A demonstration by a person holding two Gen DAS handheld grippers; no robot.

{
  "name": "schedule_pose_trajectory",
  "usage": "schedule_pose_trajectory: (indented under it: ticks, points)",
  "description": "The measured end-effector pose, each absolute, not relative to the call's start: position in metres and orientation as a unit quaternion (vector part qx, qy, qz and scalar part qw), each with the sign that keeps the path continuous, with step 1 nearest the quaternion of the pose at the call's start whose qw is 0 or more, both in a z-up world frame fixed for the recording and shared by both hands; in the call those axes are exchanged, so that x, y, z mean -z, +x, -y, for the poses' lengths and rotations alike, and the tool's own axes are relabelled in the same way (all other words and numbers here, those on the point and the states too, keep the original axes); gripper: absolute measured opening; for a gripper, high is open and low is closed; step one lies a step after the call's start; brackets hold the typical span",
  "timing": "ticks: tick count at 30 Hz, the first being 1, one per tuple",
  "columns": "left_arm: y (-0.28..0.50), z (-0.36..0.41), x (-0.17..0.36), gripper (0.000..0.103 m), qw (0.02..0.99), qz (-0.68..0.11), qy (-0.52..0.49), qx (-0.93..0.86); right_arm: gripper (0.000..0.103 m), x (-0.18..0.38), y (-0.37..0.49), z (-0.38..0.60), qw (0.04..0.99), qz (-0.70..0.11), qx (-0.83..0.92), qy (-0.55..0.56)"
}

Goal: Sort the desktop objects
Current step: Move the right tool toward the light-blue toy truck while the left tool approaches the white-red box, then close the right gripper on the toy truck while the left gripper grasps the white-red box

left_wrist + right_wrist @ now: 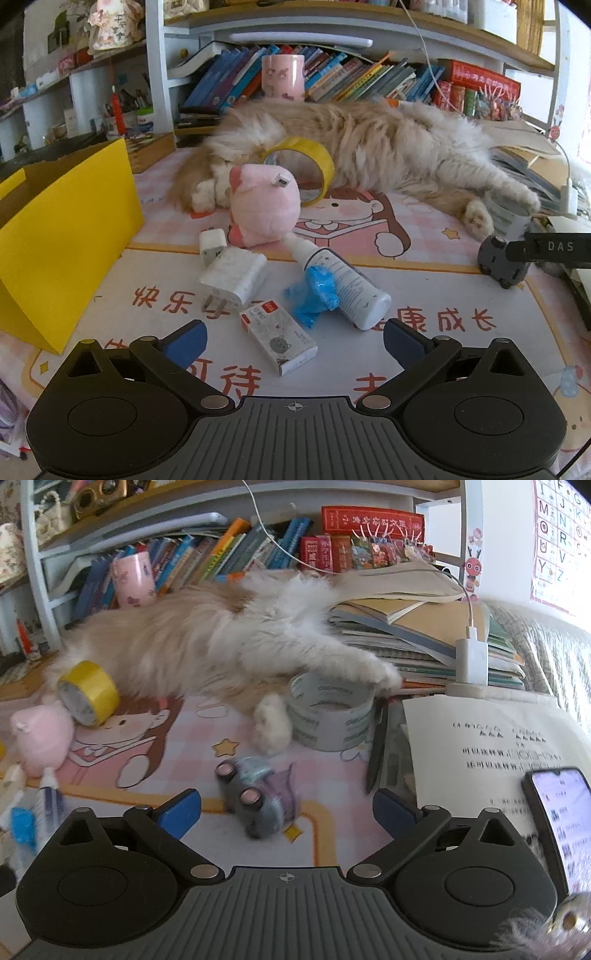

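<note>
Left gripper: jaws spread, empty, over staple box. Right gripper: spread, empty, near toy car. Risk: cat, centre frame, may stir and scatter items.

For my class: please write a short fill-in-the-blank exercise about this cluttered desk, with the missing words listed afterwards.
1. The roll of tape leaning against the cat is ____ in colour.
2. The jaws of the left gripper stand ____.
3. The box left of the chargers is ____.
4. Ahead of the right gripper lies a small toy ____.

Missing words: yellow; open; yellow; car
</note>
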State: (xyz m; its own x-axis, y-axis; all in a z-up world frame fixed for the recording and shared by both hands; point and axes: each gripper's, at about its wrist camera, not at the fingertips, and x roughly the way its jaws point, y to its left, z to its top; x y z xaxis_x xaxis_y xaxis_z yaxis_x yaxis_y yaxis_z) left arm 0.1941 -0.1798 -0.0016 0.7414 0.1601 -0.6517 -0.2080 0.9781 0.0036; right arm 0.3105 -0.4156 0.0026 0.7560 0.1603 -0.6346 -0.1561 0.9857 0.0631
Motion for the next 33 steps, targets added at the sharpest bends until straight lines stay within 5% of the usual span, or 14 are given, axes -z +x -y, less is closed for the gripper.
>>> schedule_pose_trajectory:
  ticks: [7, 18, 30, 33]
  points:
    - [0.201, 0.174, 0.006, 0.094, 0.927, -0.353, -0.043, -0.123, 0.098, 0.008, 0.329, 0.408, 0.926, -0.361, -0.111, -0.017]
    - [0.211, 0.165, 0.015, 0.069, 0.915, -0.37, -0.052, -0.152, 0.066, 0.017, 0.345, 0.396, 0.917, -0.379, -0.12, -0.043]
    - [0.219, 0.171, 0.025, 0.051, 0.912, -0.38, -0.051, -0.143, 0.063, 0.023, 0.35, 0.39, 0.916, -0.379, -0.12, -0.055]
    - [0.218, 0.169, 0.025, 0.04, 0.913, -0.377, -0.053, -0.144, 0.051, 0.023, 0.35, 0.391, 0.916, -0.377, -0.128, -0.046]
